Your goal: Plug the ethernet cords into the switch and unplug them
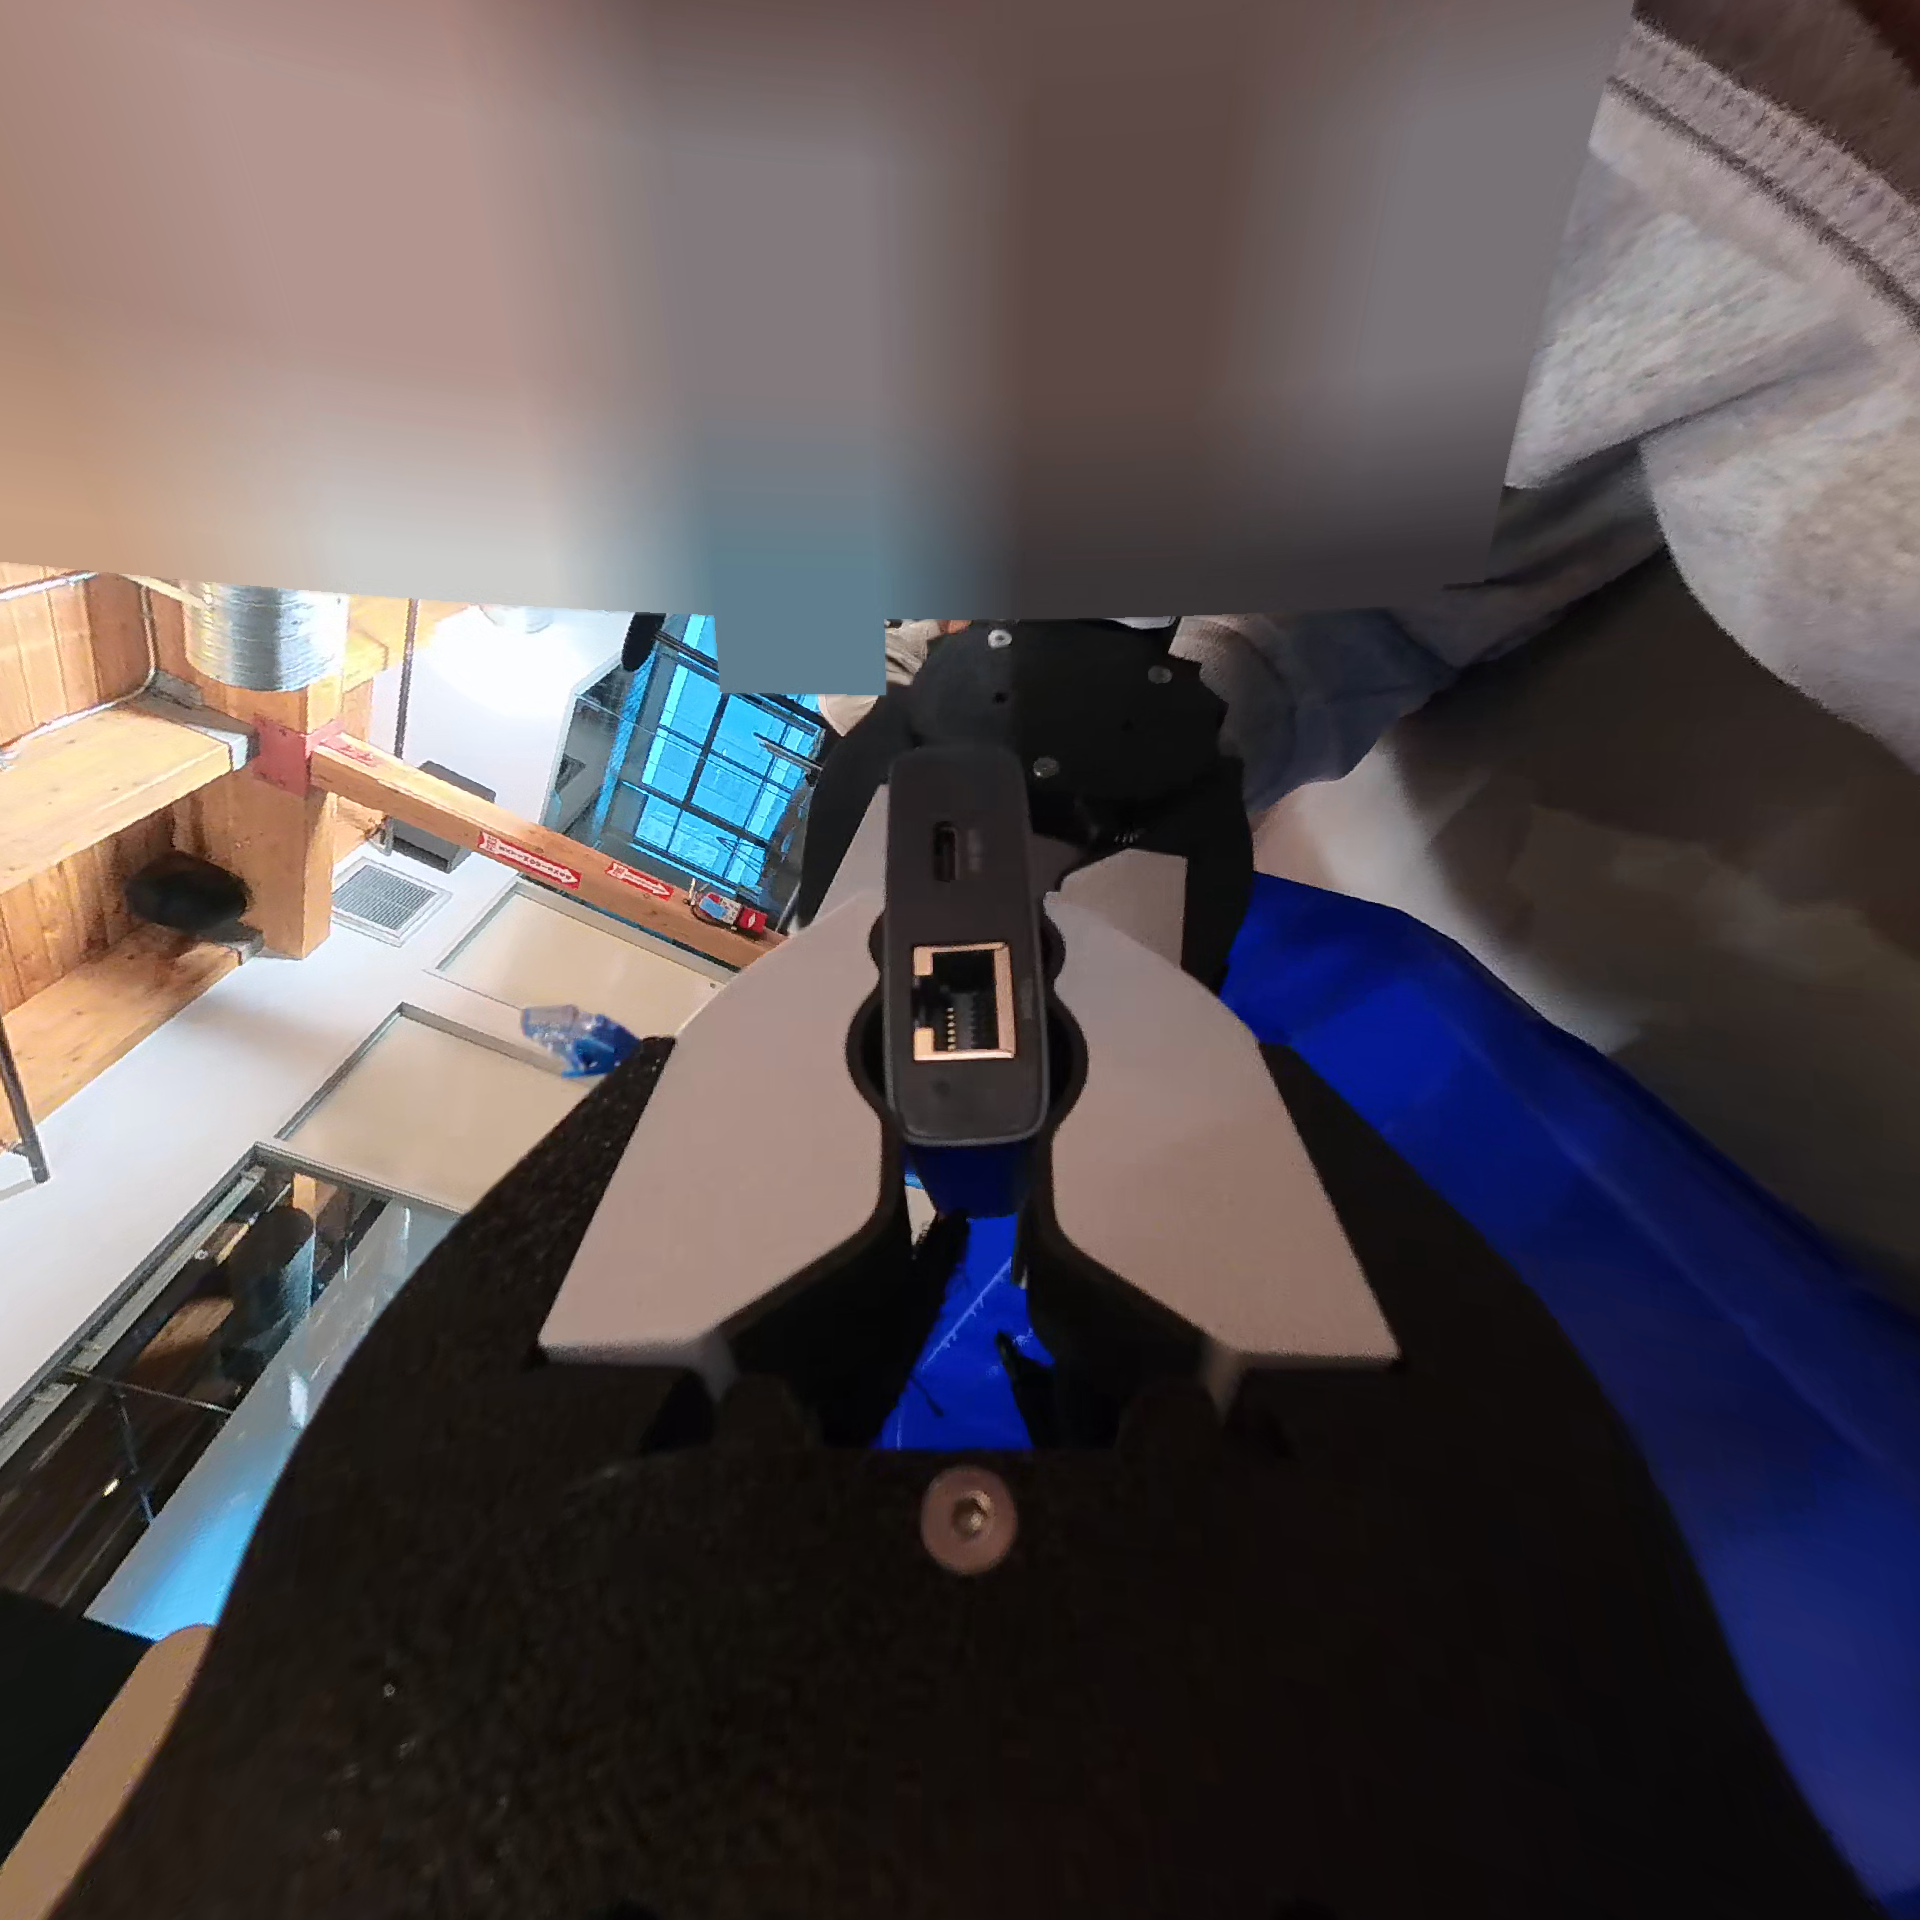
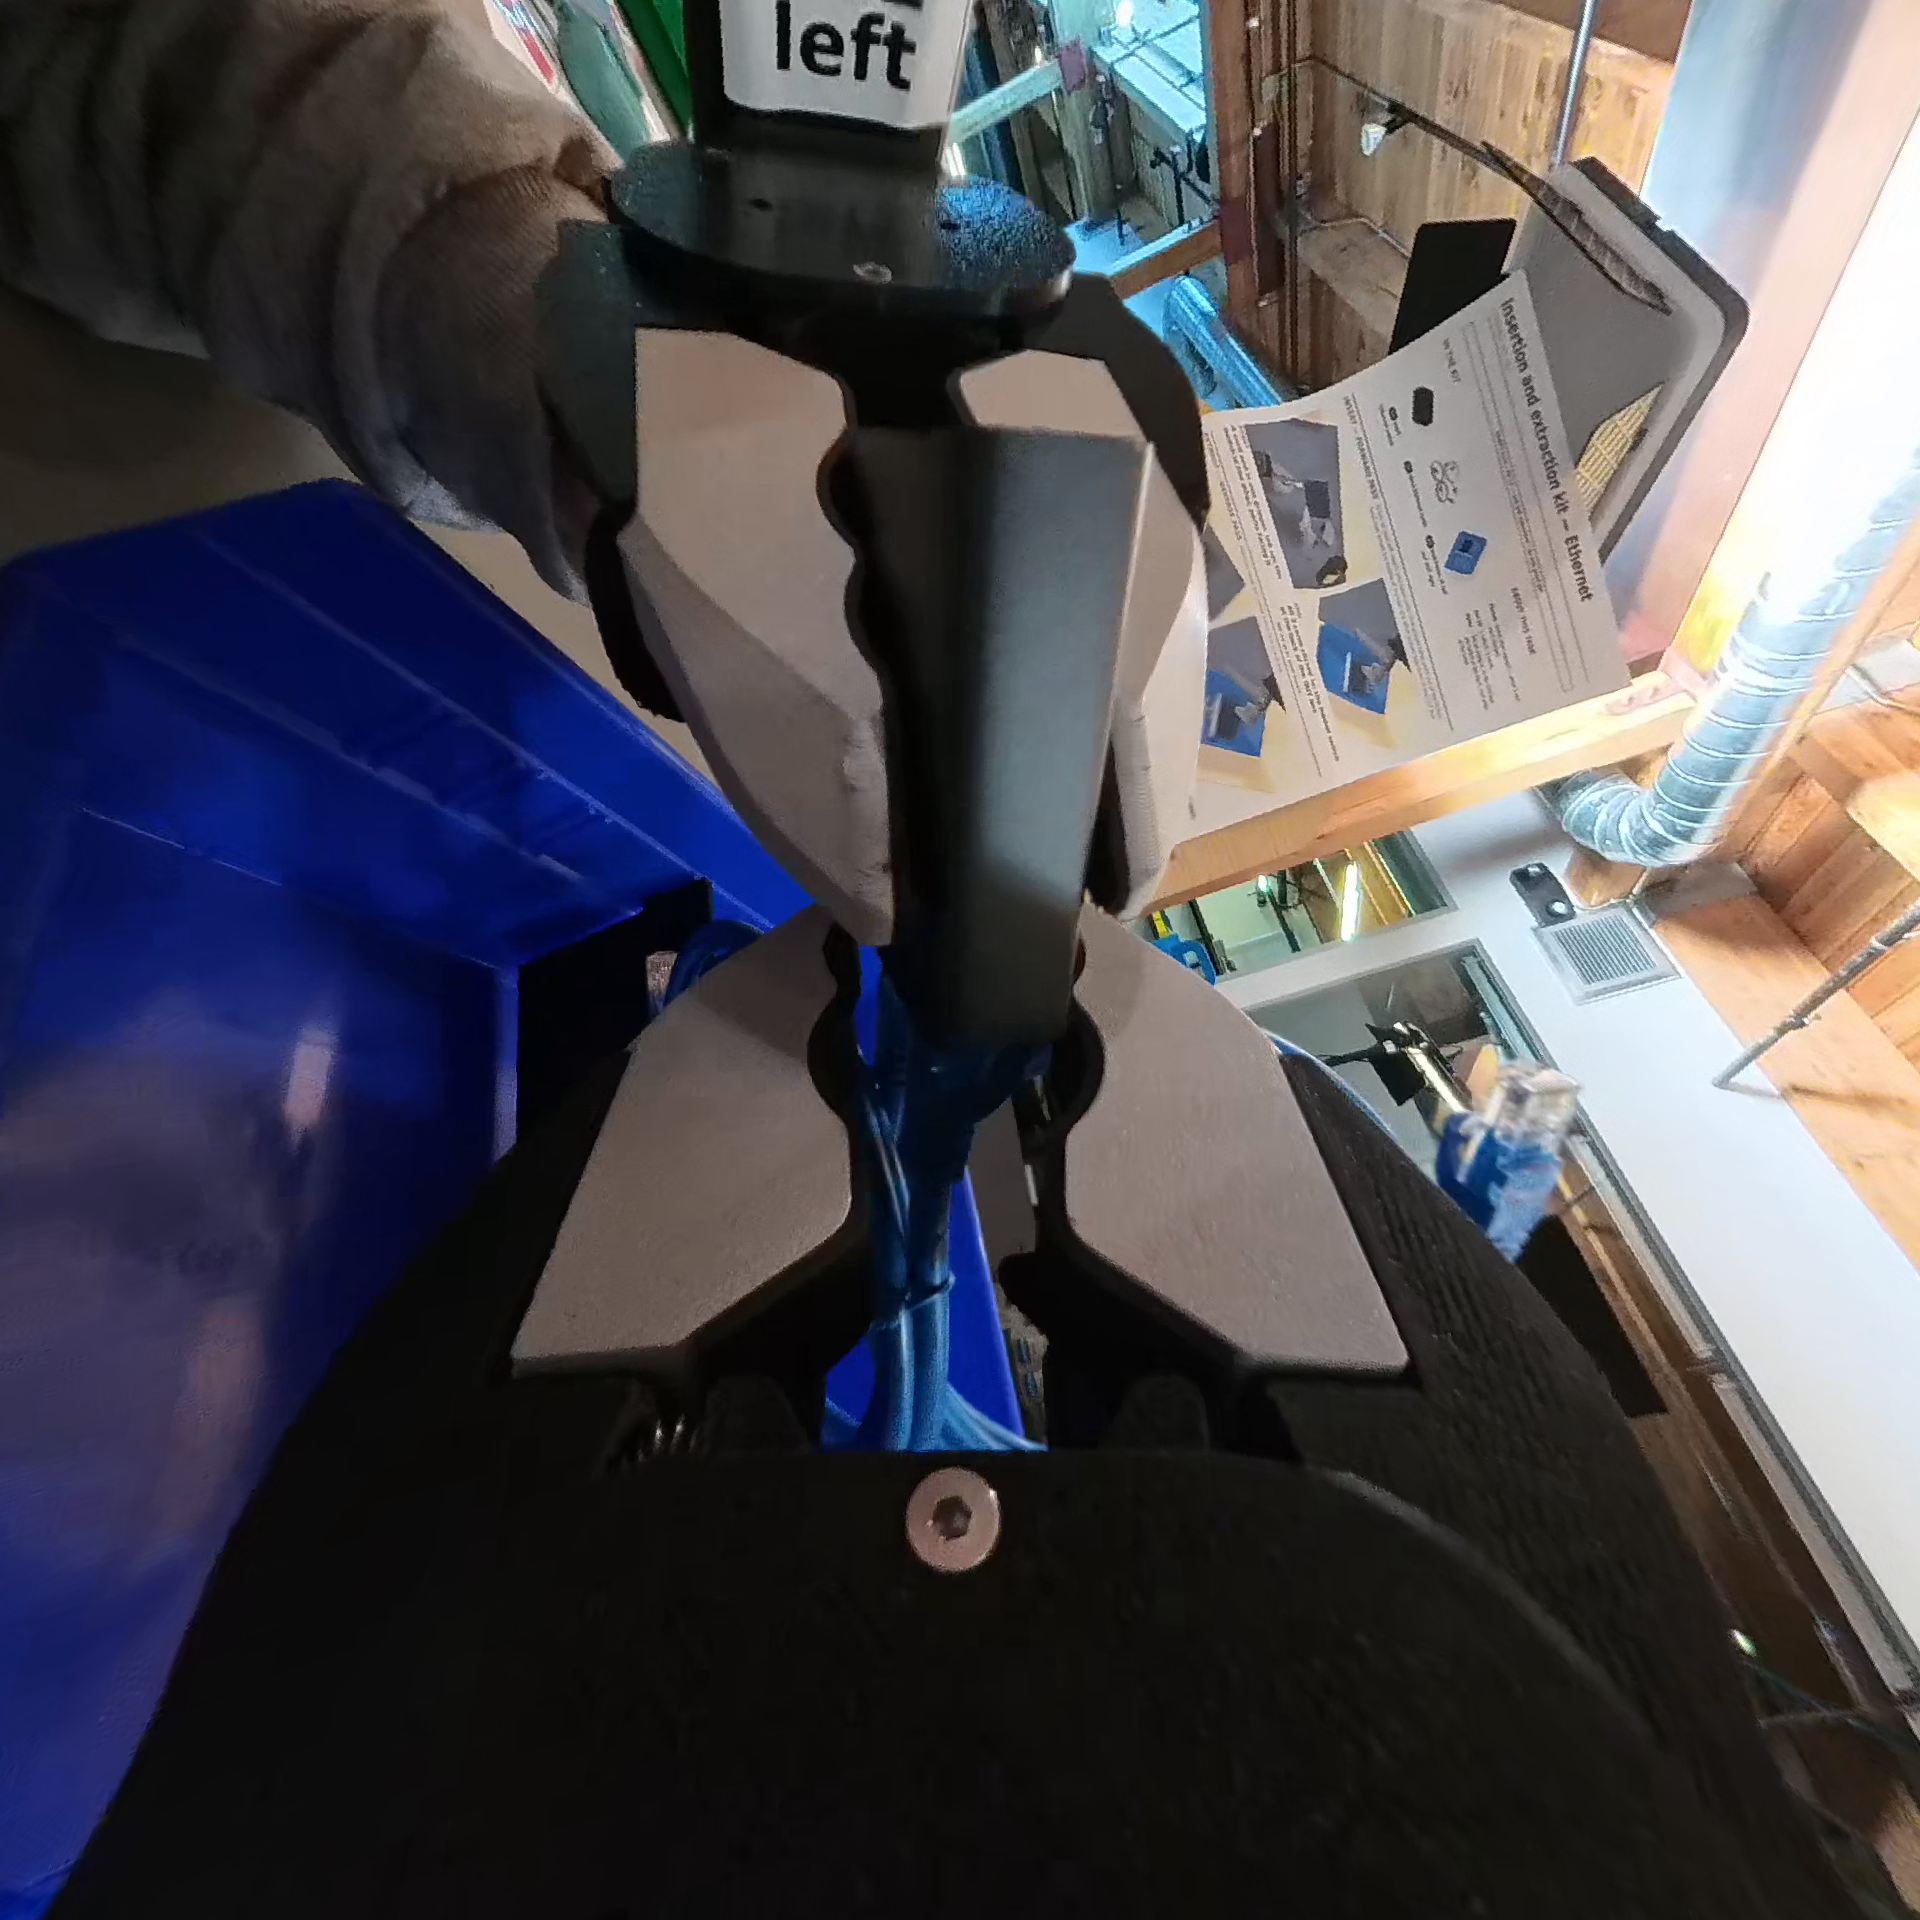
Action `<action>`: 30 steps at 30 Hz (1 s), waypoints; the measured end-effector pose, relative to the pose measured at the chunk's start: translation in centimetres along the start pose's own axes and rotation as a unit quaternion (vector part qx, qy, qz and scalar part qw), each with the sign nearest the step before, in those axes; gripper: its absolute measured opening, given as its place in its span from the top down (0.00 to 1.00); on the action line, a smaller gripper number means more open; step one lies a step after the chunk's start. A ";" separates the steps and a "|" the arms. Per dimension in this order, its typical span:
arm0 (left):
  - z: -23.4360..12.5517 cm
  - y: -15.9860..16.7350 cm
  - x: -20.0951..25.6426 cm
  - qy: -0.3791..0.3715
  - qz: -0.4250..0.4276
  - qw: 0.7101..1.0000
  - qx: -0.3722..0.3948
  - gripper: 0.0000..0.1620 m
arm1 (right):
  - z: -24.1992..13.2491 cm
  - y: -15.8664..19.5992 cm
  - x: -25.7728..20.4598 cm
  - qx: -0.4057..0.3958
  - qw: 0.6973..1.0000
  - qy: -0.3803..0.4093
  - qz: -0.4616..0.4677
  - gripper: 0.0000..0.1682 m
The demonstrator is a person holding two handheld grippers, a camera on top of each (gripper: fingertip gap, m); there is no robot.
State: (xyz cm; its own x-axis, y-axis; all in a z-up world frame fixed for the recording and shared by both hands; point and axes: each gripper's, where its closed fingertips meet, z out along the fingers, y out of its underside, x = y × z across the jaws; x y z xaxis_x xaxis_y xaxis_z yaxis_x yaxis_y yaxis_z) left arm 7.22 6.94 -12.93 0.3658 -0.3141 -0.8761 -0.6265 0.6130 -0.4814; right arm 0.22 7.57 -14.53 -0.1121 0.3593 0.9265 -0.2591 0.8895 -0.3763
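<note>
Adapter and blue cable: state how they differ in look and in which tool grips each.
The adapter is a dark grey rigid block; the blue cable is a thin, flexible bundle. The adapter is clamped in the left tool, the blue cable in the right tool. The adapter shows two open ports; the blue cable ends in a clear plug, free beside the right tool. Both are gripped, close together.

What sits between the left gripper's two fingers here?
A dark grey adapter with a network port, clamped by the left gripper in the left wrist view; the right gripper pinches blue cable.
</note>
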 end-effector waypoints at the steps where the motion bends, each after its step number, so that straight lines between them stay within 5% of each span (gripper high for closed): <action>1: 0.0 -0.1 0.0 -0.001 0.002 1.000 0.001 0.88 | 0.0 0.0 0.0 0.003 1.000 0.000 0.003 0.80; 23: 0.1 -2.2 0.2 -0.004 -0.040 0.997 0.062 0.87 | 0.3 -0.5 -0.9 0.026 0.999 -0.013 0.042 0.84; 30: 0.3 -2.4 1.0 0.018 -0.050 0.997 0.055 0.87 | 0.1 -0.4 -1.3 0.023 0.999 -0.025 0.024 0.94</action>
State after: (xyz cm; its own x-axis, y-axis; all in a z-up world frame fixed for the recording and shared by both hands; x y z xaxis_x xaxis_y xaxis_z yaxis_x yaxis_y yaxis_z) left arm 9.29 5.34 -12.61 0.3957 -0.4020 -0.8257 -0.5077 0.6534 -0.5615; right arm 0.39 6.77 -15.55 -0.1733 0.3862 0.9060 -0.2964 0.8568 -0.4220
